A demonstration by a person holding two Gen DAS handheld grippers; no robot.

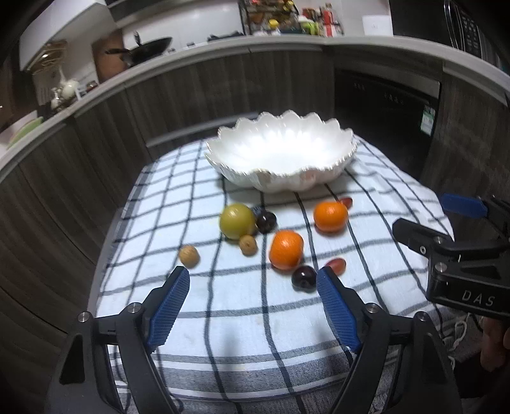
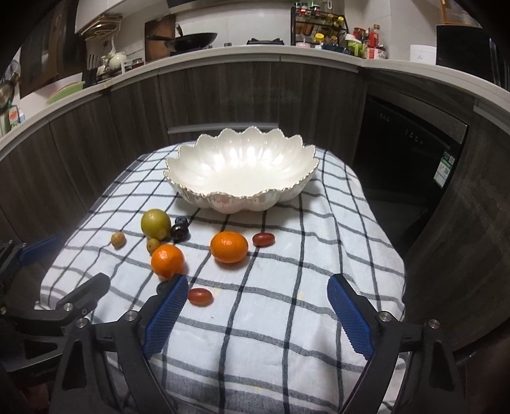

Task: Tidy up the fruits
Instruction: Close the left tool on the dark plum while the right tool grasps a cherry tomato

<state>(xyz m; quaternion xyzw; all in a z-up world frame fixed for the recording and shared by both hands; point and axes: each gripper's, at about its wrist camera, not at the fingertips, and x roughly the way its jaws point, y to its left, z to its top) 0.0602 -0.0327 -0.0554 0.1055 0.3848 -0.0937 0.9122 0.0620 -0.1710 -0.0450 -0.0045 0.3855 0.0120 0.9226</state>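
A white scalloped bowl (image 1: 280, 153) (image 2: 242, 172), empty, stands at the far end of a checked cloth (image 1: 223, 318) (image 2: 287, 302). In front of it lie two oranges (image 1: 286, 249) (image 1: 330, 216) (image 2: 168, 261) (image 2: 229, 246), a green round fruit (image 1: 236, 220) (image 2: 156, 224), dark plums (image 1: 303, 277) (image 1: 266, 221) (image 2: 179, 231), red grape tomatoes (image 1: 335, 265) (image 2: 200, 296) (image 2: 263, 239) and small brown fruits (image 1: 188, 256) (image 1: 248, 244) (image 2: 118, 239). My left gripper (image 1: 253, 277) is open and empty, near the front fruits. My right gripper (image 2: 256, 283) is open and empty, over the cloth.
The table stands before dark wood cabinets and a curved grey counter (image 2: 255, 51) with a wok (image 2: 194, 39) and spice rack (image 2: 322, 25). A dark appliance (image 2: 411, 153) is at the right. The right gripper's body shows in the left wrist view (image 1: 462, 254).
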